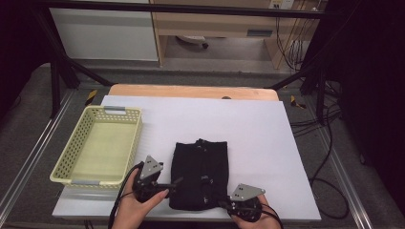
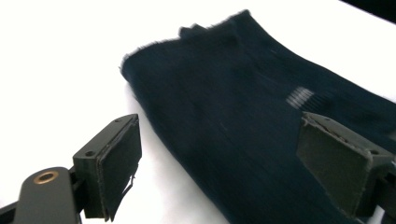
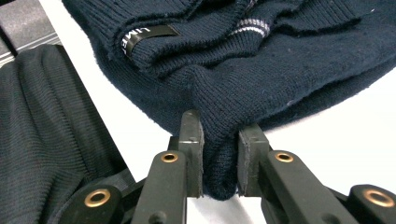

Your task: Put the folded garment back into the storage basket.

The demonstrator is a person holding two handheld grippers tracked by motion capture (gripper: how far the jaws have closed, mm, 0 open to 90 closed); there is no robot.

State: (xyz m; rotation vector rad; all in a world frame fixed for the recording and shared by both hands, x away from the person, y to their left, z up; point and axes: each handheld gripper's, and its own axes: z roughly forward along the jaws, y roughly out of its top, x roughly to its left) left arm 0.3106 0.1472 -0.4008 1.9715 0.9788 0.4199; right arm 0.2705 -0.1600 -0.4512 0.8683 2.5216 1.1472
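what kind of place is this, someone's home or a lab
Most likely a lab or recording rig, not a home: the white-covered table stands inside a black metal frame, loose cables trail on the floor, and a desk stands behind.

Pinched between the right gripper (image 3: 219, 161)'s matt black plastic jaws is the sweater (image 3: 261, 70), a dark navy ribbed knit, soft and fuzzy, with a glossy woven label (image 3: 145, 37) beyond them. The left gripper (image 2: 233, 172)'s pads look rough and rubbery.
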